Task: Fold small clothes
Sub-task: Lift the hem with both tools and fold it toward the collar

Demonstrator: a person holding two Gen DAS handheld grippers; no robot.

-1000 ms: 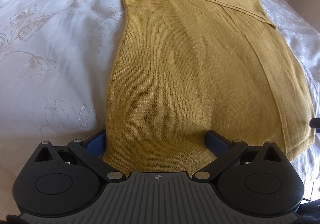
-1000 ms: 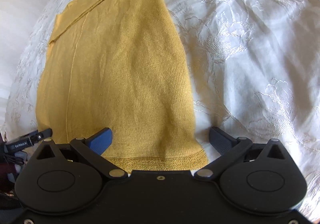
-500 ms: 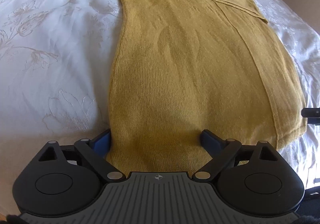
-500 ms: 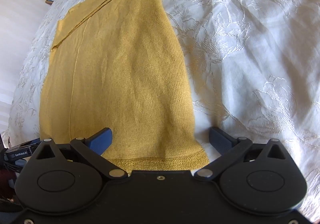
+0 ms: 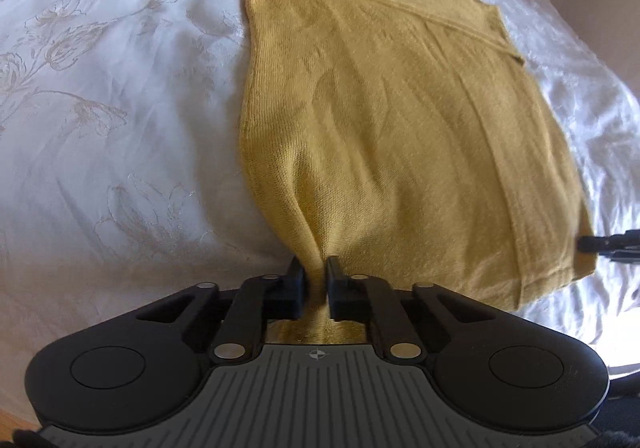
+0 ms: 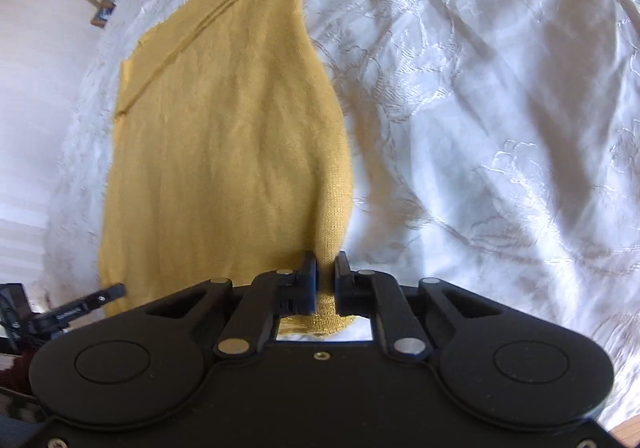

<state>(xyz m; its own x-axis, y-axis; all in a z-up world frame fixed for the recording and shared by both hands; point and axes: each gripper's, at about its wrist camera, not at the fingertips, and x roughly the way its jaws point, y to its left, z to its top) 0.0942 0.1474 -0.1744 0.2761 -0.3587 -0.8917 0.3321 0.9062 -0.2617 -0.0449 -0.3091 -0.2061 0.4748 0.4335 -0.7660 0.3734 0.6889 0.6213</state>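
One mustard-yellow sweater [image 5: 392,119] lies flat on the bed [image 5: 120,87], over a white bedspread with a stitched flower pattern. Two grippers work its near hem — the left gripper [image 5: 318,280] has its fingers pinched on a bunched fold near one corner, the right gripper [image 6: 326,280] is still closing, with the other corner between its fingers.

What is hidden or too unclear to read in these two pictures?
- Left wrist view: the near hem of the mustard-yellow knitted garment is hidden behind the left gripper.
- Right wrist view: the hem corner is pinched in the right gripper, whose black body covers the rest.
- Both views: the garment's far end is cut off by the top edge.
- Right wrist view: small objects beyond the white embroidered bedspread are too blurred to identify.
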